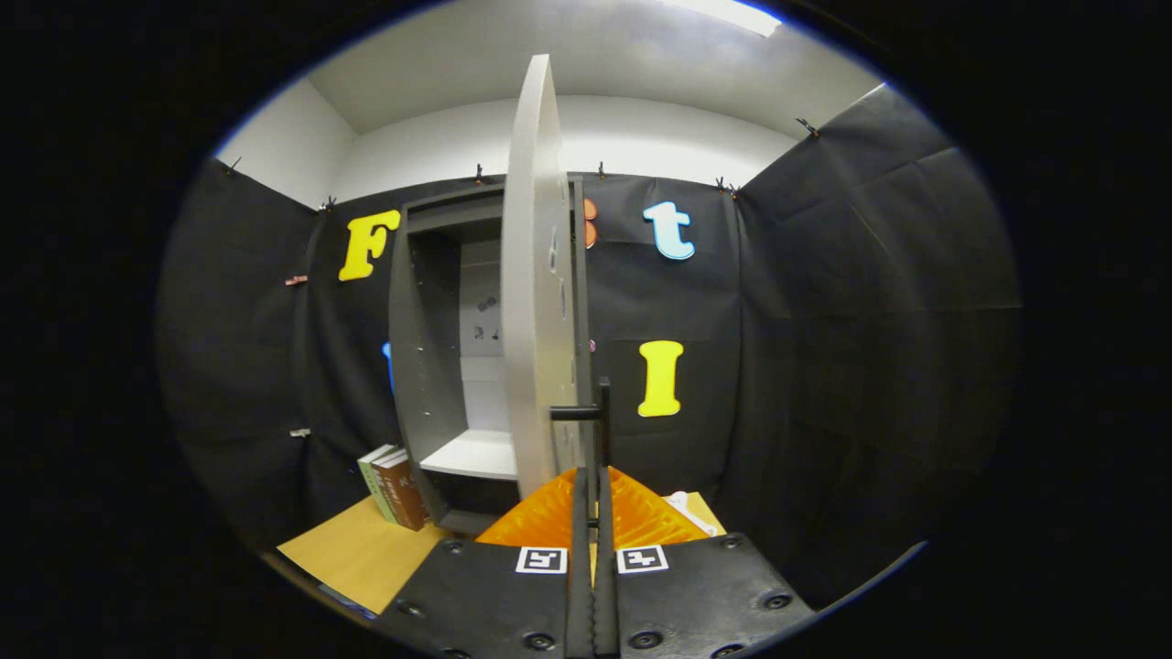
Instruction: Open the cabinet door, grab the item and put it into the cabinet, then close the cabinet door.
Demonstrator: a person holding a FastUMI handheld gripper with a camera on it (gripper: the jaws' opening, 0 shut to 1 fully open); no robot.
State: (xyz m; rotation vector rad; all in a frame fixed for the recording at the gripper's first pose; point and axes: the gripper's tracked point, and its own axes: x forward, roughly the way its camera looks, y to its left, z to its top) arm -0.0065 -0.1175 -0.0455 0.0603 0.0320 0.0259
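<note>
Cabinet door [534, 275] stands swung out edge-on, just ahead of the fingers and a bit left of their line; its dark bar handle [586, 414] sits right above the fingertips. Gripper [593, 513] jaws are pressed nearly together, with the vertical part of the handle running down into the slit between them, so I judge it's clamped on the handle, though actual contact is hard to confirm. Door looks like a rigid flat panel, light on its hinges; the thin stiff handle is the only sensible grab point, and a smooth bar could slip if pulled off-axis. Cabinet [430, 366] interior is open beyond and left of the jaws, pale shelf [472, 455] bare. Item to stow: probably the whitish thing [689, 508] just right of the fingers on the table [366, 554], can't tell what it is. Books [394, 485] lean by the cabinet's left side. An orange ridged piece [632, 517] sits just behind the fingertips.
</note>
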